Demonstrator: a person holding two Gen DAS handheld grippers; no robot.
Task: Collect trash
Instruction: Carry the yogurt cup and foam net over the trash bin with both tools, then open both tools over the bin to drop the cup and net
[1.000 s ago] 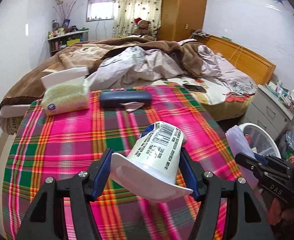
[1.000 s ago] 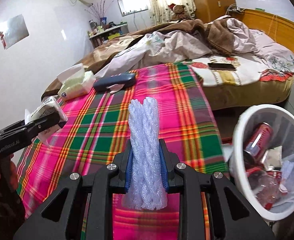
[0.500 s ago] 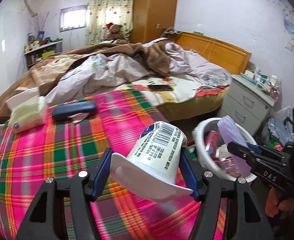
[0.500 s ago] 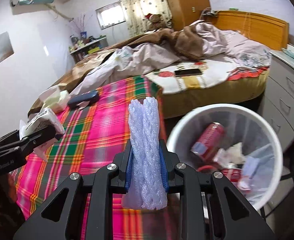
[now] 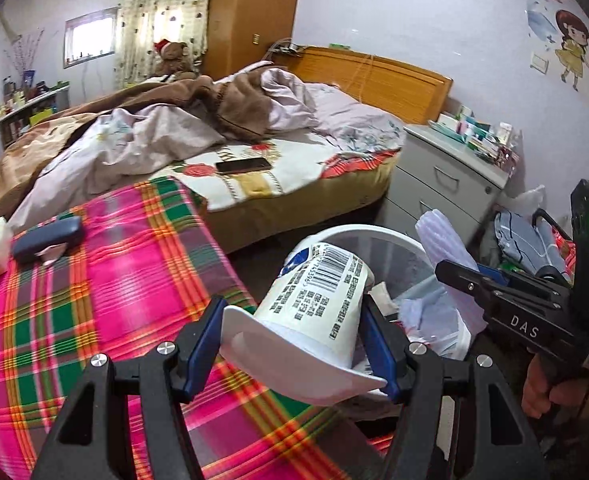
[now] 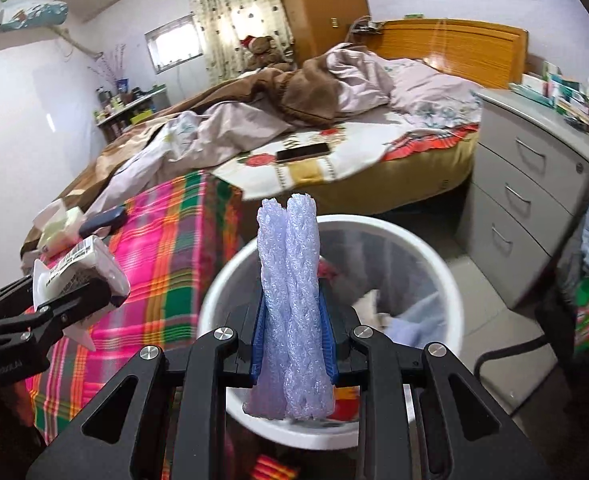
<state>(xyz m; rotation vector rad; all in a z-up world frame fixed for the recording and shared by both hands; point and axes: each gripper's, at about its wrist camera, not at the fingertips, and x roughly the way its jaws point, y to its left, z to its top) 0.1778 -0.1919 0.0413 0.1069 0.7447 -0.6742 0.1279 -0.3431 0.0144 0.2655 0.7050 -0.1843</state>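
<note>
Trash bin (image 6: 222, 292) is sitting by the bed | my left gripper (image 5: 294, 344) is squeezing a yogurt cup (image 5: 314, 300) | my right gripper (image 6: 294, 344) is pinching foam wrap (image 6: 290, 300) over it | cup is hanging near the rim, might be falling outside

We log around the bed (image 5: 254, 184): phone (image 5: 244, 165) on its near sheet | brown blanket (image 5: 238, 108) heaped mid-bed | teddy bear (image 5: 172, 56) beyond it | grey drawer unit (image 6: 534, 184) beside its headboard | plaid cloth (image 5: 94, 300) at its foot.
</note>
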